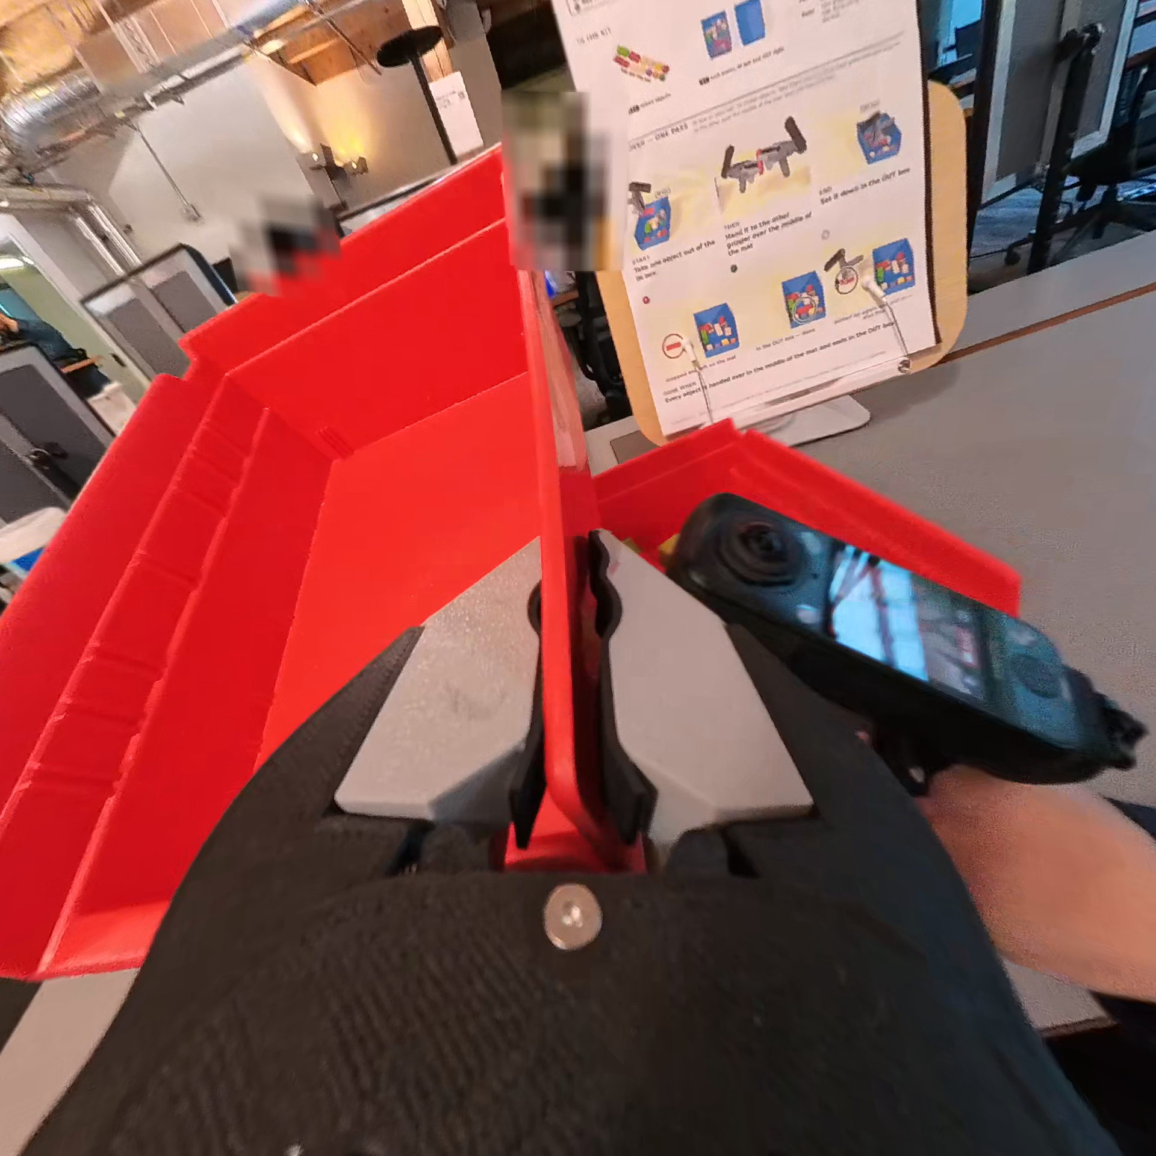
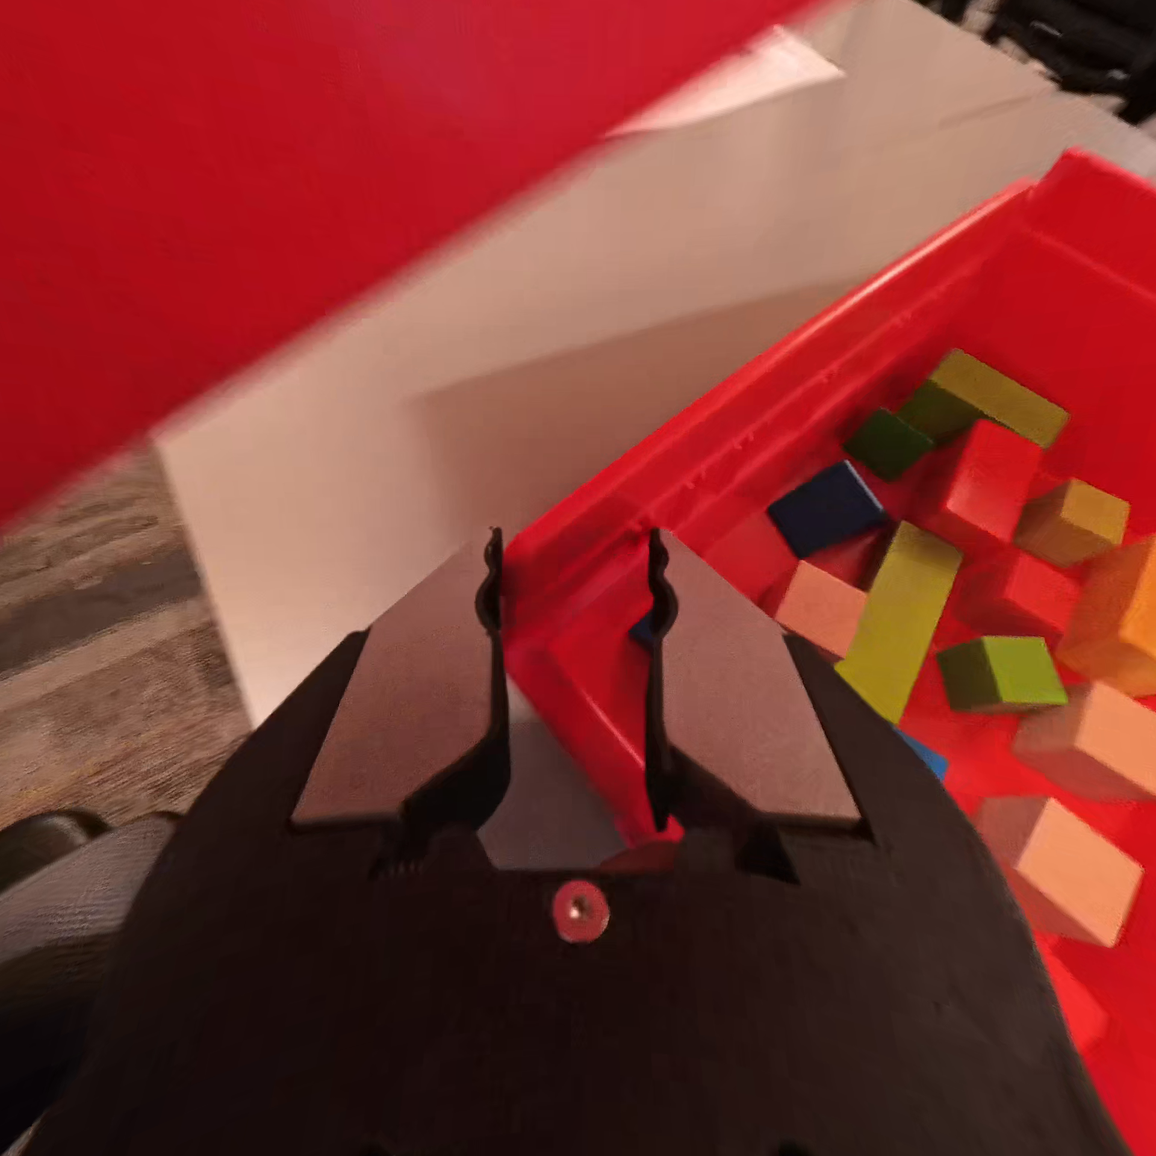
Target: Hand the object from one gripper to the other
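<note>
Red plastic wall of an empty bin point(image 1: 550, 500) is pinched by the left gripper point(image 1: 566, 600), while the right gripper point(image 2: 572, 563), fingers spread, straddles the block-filled red bin's rim point(image 2: 738, 463); wooden blocks point(image 2: 901, 600) lie at two o'clock, so closing there would likely catch rim instead.

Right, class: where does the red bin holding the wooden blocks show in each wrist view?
Left wrist view: the bin of blocks sits right of centre, mostly hidden behind a black camera.
Right wrist view: it fills the right side, its near corner showing between the open right claw.
Shared landmark: the empty red bin, at left there, a red blur upper left here.
</note>
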### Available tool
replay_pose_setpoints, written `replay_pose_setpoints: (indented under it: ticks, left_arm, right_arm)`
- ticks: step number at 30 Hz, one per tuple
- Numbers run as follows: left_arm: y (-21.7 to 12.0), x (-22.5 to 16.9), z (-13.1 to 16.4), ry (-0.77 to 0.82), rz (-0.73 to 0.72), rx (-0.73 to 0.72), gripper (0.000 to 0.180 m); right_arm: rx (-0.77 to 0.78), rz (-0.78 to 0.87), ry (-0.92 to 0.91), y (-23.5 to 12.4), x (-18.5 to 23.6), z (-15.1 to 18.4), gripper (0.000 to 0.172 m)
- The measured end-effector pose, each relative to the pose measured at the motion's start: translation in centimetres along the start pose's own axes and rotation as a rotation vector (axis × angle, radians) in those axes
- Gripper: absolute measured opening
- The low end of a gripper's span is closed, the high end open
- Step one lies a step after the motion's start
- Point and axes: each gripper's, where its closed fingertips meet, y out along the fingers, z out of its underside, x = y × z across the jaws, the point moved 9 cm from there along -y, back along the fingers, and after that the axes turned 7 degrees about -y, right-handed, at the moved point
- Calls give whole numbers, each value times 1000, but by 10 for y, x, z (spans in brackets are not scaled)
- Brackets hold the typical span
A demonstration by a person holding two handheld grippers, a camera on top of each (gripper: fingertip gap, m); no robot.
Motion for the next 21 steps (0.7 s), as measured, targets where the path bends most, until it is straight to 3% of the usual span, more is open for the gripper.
replay_pose_setpoints:
  ticks: [4, 9, 15, 18, 21]
  left_arm:
    - [-17, 12, -6, -20, -27, -48, 3]
    - [-26, -14, -19, 30, 22, -115, 2]
    - [-17, -116, -27, 122, 308, -186, 2]
    - [-1, -174, -18, 176, 418, -168, 3]
    - [20, -229, -2, 186, 516, -128, 4]
  right_arm:
    - [-123, -72, -54, -30, 5, -18, 45]
    - [-224, -105, 10, -113, -40, 12, 56]
    - [-234, 171, 78, -230, -135, 79, 55]
    - [-228, 297, 127, -286, -180, 112, 48]
    - [-232, 404, 243, -319, -216, 148, 49]
